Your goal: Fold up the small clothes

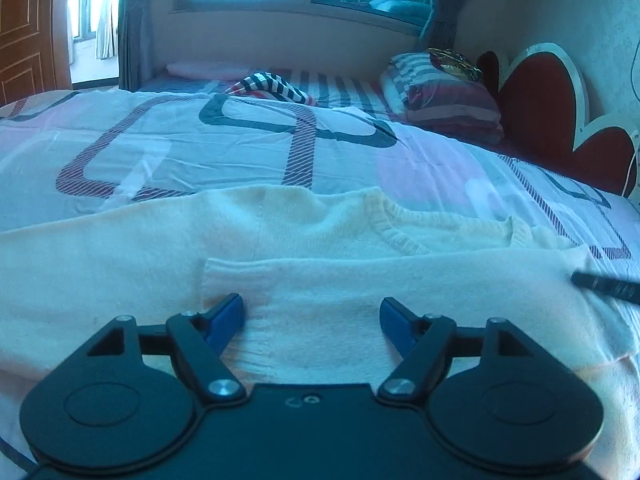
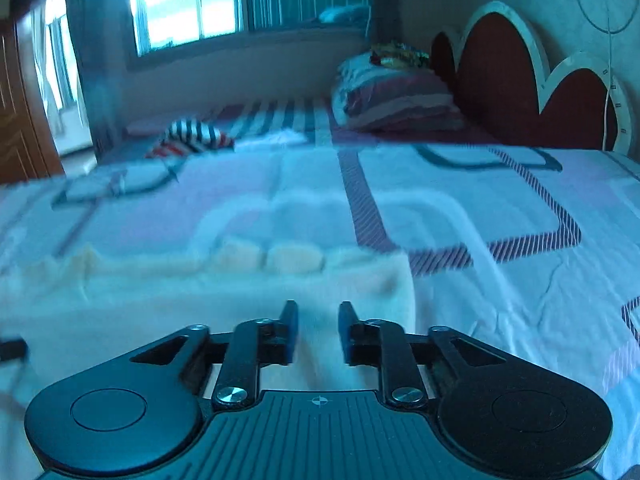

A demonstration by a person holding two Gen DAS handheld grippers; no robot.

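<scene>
A cream knit sweater (image 1: 132,264) lies flat across the patterned bedspread (image 1: 200,152), its ribbed neckline (image 1: 400,236) to the right of centre. One sleeve (image 1: 360,280) is folded over the body. My left gripper (image 1: 311,308) hovers low over that sleeve, jaws wide open with nothing pinched. A dark finger of the right gripper (image 1: 604,286) pokes in at the sweater's right edge. In the blurred right wrist view, my right gripper (image 2: 318,314) stands over the sweater's right end (image 2: 240,300), jaws a narrow gap apart, with the cloth below them, not pressed.
A striped garment (image 1: 272,86) lies crumpled at the far side of the bed. Striped pillows (image 1: 440,92) are stacked against a red and white scalloped headboard (image 1: 540,108) on the right. Bare bedspread (image 2: 500,280) stretches right of the sweater. A window and a wooden door (image 1: 24,32) stand behind.
</scene>
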